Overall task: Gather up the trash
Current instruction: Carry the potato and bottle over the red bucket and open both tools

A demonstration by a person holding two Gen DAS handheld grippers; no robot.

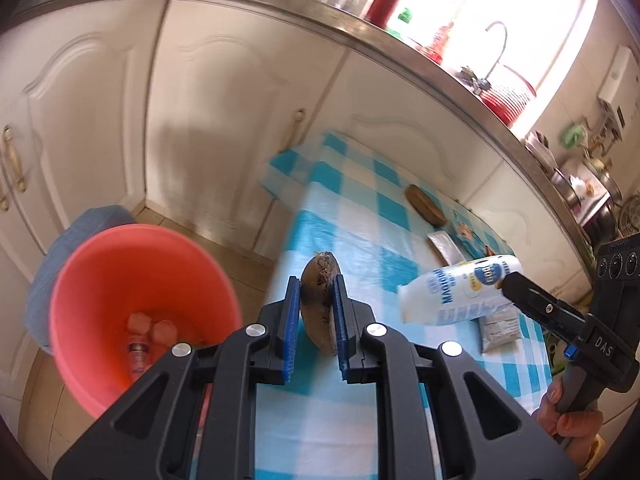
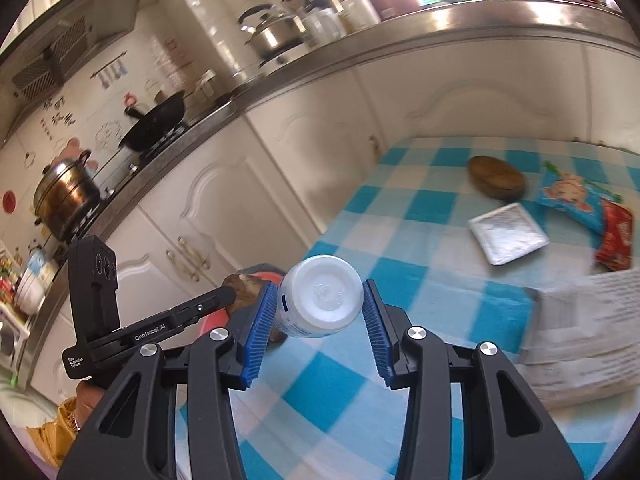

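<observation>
A: We have a flat brown peel-like scrap [image 1: 318, 300] clamped on edge in our left gripper [image 1: 317, 320], above the table's near-left edge, and a white plastic bottle [image 2: 320, 298] pinched across its body in our right gripper [image 2: 320, 330], bottom toward the camera.

B: So we are on the carry step, both hands loaded. The red bin [image 1: 100, 280] stands on the floor just left of the checked tablecloth [image 1: 360, 220], with some trash already inside.

A: Next we need both grippers over its mouth before we let go.
</observation>
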